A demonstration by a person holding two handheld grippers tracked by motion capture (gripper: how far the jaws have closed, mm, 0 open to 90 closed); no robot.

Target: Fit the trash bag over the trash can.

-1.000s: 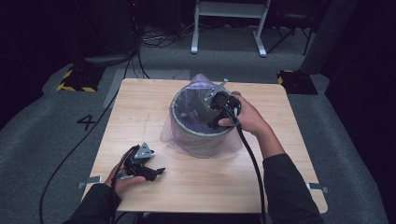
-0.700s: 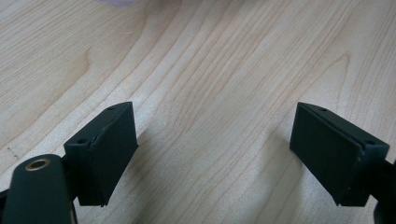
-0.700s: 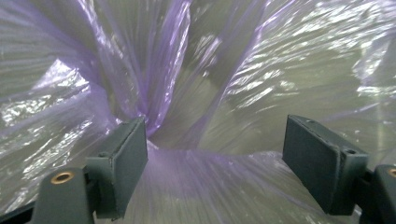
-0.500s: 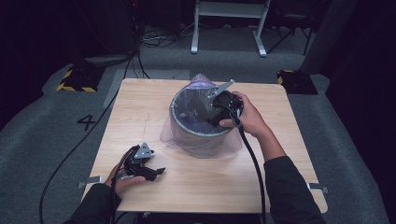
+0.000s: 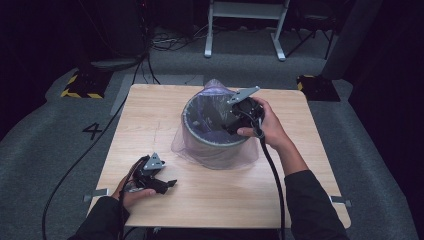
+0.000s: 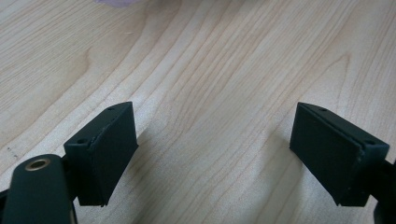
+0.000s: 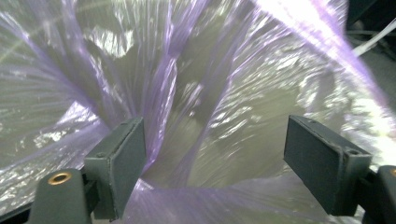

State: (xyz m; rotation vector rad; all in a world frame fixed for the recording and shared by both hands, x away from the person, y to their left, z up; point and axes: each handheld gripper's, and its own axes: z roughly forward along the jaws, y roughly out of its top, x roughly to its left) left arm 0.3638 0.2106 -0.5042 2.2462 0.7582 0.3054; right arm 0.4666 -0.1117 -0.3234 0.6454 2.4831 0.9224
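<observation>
Right gripper [image 5: 231, 121] inside the bin [image 5: 212, 145] mouth, jaws just opened further, purple liner bag [image 7: 205, 93] between them, unclamped.
Left gripper [image 5: 162, 184] rests released on table [image 5: 150, 115], well apart from bin. Bin floor hidden by crumpled film.

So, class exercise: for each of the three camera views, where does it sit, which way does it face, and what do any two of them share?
High view: above the person's side, facing forward and down on the table; both forearms, left gripper, right gripper in the bin.
Left gripper view: on the left gripper, facing the bare wood; open jaws.
Right gripper view: on the right gripper, facing into the purple bag; jaws just opening.
Shared: high and right gripper views both show the purple bag.
</observation>
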